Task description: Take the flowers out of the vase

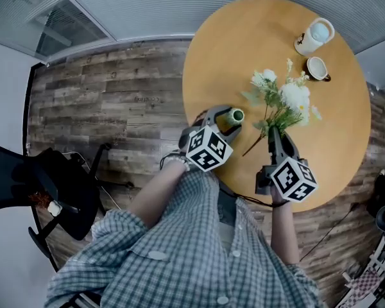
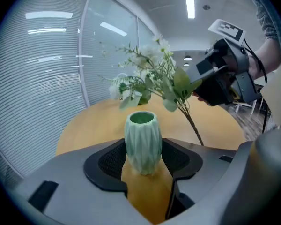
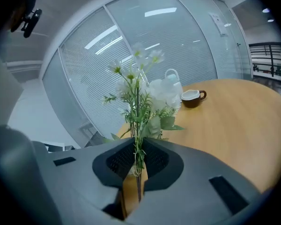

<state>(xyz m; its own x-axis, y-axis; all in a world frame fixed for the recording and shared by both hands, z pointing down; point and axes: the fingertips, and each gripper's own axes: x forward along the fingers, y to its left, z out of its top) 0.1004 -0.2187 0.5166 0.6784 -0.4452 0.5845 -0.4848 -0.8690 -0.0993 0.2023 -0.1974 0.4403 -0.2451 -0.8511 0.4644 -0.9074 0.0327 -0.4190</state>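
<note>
While clear of the vase [image 2: 143,142], flowers [image 1: 289,98] in right hand-held gripper [image 3: 137,158].

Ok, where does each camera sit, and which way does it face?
Head view: on the person's head, looking steeply down at the table; the shirt, left gripper and right gripper show.
Left gripper view: on the left gripper, facing along its jaws, closed on the vase; the person's right hand shows.
Right gripper view: on the right gripper, facing along its jaws, closed on the flowers, toward a cup; no body shows.
Shared: both gripper views show the flowers.
</note>
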